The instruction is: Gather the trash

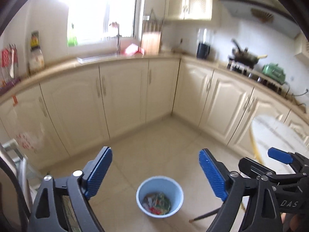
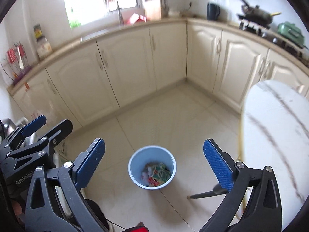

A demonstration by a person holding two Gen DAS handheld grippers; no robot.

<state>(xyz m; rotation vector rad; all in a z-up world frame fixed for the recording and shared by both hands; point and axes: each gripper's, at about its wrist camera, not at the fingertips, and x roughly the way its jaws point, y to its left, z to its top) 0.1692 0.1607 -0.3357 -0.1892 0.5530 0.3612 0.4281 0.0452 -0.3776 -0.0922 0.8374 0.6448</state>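
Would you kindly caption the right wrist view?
Open right gripper above a blue bin holding wrappers on the kitchen floor.

The left claw (image 1: 155,173) hangs wide and empty above a blue bin (image 1: 160,196) holding trash (image 1: 156,204).

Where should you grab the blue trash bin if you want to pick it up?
Probably by the rim. The blue bin stands upright on the floor with its mouth open and trash lying low inside, so the thin top edge is free. Come straight down from above and put one finger inside the wall, one outside. The near side of the rim looks easiest; both grippers are open and empty.
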